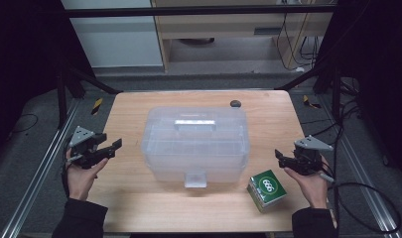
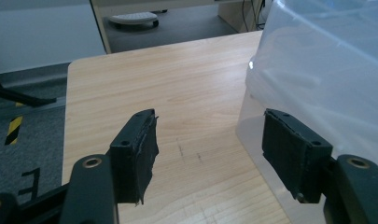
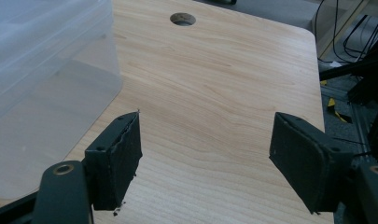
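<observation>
While both tongs gape, plastic box (image 1: 196,144) sits betw. them, green carton (image 1: 266,190) nr right

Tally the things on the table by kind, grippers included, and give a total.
Clear plastic storage box: 1
Green carton: 1
Grippers: 2, the left gripper and the right gripper, both open and holding nothing
Total: 4

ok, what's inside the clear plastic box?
Through the frosted walls of the clear plastic box only faint divider lines of a tray under the closed lid show. No contents can be made out; the cloudy plastic hides anything lower down.
</observation>
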Motion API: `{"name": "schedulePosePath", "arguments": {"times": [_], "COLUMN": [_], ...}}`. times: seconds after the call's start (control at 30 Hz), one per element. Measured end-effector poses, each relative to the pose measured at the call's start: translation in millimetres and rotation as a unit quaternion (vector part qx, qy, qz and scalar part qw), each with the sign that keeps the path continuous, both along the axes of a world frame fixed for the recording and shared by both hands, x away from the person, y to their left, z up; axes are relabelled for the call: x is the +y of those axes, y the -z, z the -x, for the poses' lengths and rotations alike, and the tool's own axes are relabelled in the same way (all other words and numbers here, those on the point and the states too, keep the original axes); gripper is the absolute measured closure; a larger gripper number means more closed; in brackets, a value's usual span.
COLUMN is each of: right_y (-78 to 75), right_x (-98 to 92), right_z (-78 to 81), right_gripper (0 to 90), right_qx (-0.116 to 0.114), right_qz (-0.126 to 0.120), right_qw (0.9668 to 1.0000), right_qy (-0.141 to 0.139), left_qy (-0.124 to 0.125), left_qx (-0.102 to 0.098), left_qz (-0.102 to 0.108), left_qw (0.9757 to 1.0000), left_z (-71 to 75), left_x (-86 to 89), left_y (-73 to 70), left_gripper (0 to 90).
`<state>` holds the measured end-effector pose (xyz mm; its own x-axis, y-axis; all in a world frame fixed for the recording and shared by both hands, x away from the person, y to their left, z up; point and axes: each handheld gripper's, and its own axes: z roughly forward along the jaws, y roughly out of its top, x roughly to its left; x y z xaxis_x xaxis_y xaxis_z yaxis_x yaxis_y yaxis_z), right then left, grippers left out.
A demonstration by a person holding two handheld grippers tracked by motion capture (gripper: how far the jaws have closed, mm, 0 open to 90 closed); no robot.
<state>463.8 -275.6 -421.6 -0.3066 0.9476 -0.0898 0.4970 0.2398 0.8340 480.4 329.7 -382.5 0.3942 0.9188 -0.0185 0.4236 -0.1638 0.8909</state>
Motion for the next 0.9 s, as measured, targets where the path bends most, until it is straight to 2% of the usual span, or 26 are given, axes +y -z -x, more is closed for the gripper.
{"name": "schedulePosePath", "arguments": {"times": [0.37, 0.53, 0.6, 0.63, 0.67, 0.7, 0.83, 0.9], "right_y": [-8.3, -5.8, -6.0, -6.2, -6.2, -6.1, -4.4, -2.7], "right_x": [4.2, 5.9, 5.9, 5.8, 5.8, 6.1, 6.6, 6.6], "right_z": [-2.4, -2.7, -1.9, -1.1, -1.1, -0.3, 0.0, 0.4], "right_gripper": [25.5, 26.6, 26.6, 26.8, 26.8, 26.9, 27.1, 27.3], "right_qx": [-0.007, -0.001, 0.001, -0.003, -0.003, -0.003, -0.001, 0.013], "right_qz": [-0.007, 0.008, 0.007, 0.004, 0.004, 0.0, 0.009, 0.004], "right_qw": [0.9999, 0.9997, 0.9997, 0.9997, 0.9997, 0.9996, 0.9995, 0.9995], "right_qy": [-0.012, -0.024, -0.025, -0.025, -0.025, -0.026, -0.03, -0.028], "left_qy": [0.022, 0.036, 0.038, 0.046, 0.046, 0.056, 0.071, 0.089], "left_qx": [-0.019, -0.027, -0.029, -0.029, -0.029, -0.03, -0.033, -0.042], "left_qz": [-0.008, -0.018, -0.021, -0.03, -0.03, -0.043, -0.059, -0.076], "left_qw": [0.9996, 0.9988, 0.9986, 0.9981, 0.9981, 0.9971, 0.9952, 0.9923], "left_z": [-3.9, -7.3, -8.0, -10.5, -10.5, -13.7, -17.8, -21.6], "left_x": [-16.2, -22.5, -23.7, -27.4, -27.4, -32.0, -38.3, -44.2], "left_y": [-27.9, -41.6, -43.2, -47.7, -47.7, -52.5, -57.6, -61.7], "left_gripper": [32.3, 32.7, 33.3, 33.6, 33.6, 33.6, 33.6, 33.6]}}
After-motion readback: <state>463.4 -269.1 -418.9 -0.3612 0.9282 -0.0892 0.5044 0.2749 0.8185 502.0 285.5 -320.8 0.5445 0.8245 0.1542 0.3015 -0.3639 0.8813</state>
